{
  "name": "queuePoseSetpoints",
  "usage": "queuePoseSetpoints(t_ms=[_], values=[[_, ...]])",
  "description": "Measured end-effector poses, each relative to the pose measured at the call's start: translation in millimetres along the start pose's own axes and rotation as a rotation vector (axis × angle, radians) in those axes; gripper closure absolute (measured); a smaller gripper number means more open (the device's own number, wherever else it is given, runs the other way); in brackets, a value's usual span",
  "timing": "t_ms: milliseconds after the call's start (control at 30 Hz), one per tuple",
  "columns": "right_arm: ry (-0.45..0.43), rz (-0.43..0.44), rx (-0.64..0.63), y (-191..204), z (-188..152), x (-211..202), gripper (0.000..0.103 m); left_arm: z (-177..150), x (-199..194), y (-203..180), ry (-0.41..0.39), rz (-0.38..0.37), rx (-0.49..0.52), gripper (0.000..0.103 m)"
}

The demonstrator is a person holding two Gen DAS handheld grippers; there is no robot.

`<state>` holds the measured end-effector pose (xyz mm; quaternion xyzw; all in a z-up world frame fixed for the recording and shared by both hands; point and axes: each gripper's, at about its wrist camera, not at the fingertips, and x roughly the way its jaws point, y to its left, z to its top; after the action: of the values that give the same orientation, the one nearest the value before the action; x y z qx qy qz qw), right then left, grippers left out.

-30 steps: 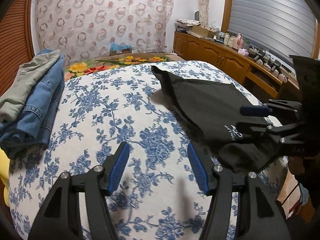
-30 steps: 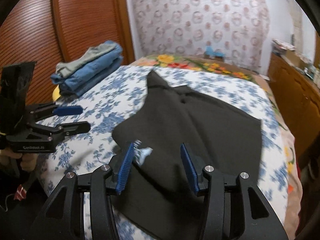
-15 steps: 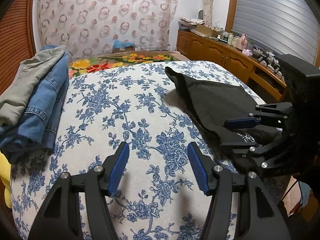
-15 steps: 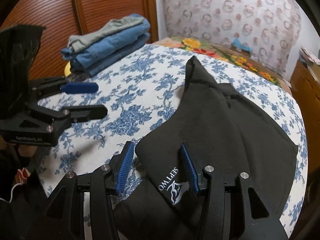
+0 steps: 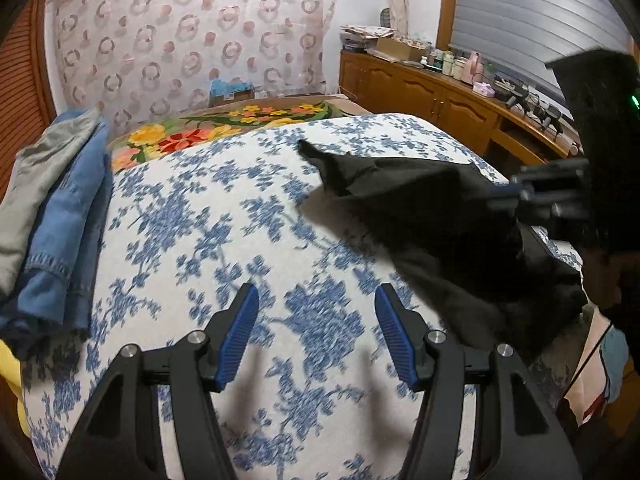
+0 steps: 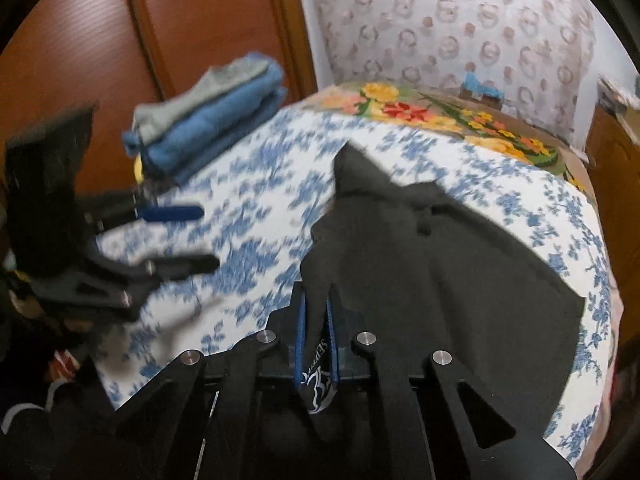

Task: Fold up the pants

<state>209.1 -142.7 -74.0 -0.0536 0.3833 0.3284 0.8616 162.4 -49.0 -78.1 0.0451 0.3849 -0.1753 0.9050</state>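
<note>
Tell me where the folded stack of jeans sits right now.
The folded stack of jeans lies at the left edge of the bed in the left wrist view, beside the wooden wardrobe doors, well apart from the black pants.

We see the black pants point(image 6: 460, 280) spread flat on the bed, one pointed corner toward the far end, their near edge with white lettering bunched and lifted off the floral cover.
</note>
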Motion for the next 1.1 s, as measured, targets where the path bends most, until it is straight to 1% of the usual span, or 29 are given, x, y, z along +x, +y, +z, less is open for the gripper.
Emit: queuePoseSetpoints(t_ms=[133, 267, 400, 467, 533, 600, 667, 767, 867, 1100], values=[[-0.017, -0.050, 0.043, -30.9, 4.7, -10.4, 0.096, 13.8, 9.9, -14.2, 0.009, -0.024, 0.034, 0.043], [-0.026, -0.095, 0.080, -64.7, 3.8, -15.1, 0.096, 28.1, 23.8, -27.2, 0.023, -0.039, 0.062, 0.043], [-0.039, -0.125, 0.107, -90.1, 0.9, -19.0, 0.096, 40.6, 38.3, -37.2, 0.040, -0.051, 0.082, 0.043], [-0.050, -0.155, 0.132, -104.9, -1.4, -21.3, 0.096, 46.7, 46.2, -41.5, 0.049, -0.053, 0.088, 0.043], [-0.057, -0.176, 0.158, -116.2, -3.6, -22.7, 0.093, 52.4, 54.5, -45.0, 0.058, -0.056, 0.097, 0.043], [-0.065, -0.229, 0.179, -126.5, -6.9, -26.2, 0.080, 57.7, 62.6, -49.0, 0.066, -0.056, 0.107, 0.043], [-0.073, -0.246, 0.198, -135.1, -10.3, -29.8, 0.075, 59.5, 68.9, -51.6, 0.072, -0.054, 0.115, 0.043], [-0.073, -0.260, 0.213, -142.3, -16.6, -35.7, 0.074, 59.3, 76.5, -52.8, 0.083, -0.060, 0.116, 0.043], [-0.068, -0.251, 0.217, -142.9, -22.0, -38.4, 0.074, 55.9, 82.2, -53.5, 0.094, -0.064, 0.117, 0.043], [-0.028, -0.220, 0.167, -127.6, -21.2, -21.1, 0.074, 51.5, 85.9, -52.8, 0.087, -0.075, 0.118, 0.043]])
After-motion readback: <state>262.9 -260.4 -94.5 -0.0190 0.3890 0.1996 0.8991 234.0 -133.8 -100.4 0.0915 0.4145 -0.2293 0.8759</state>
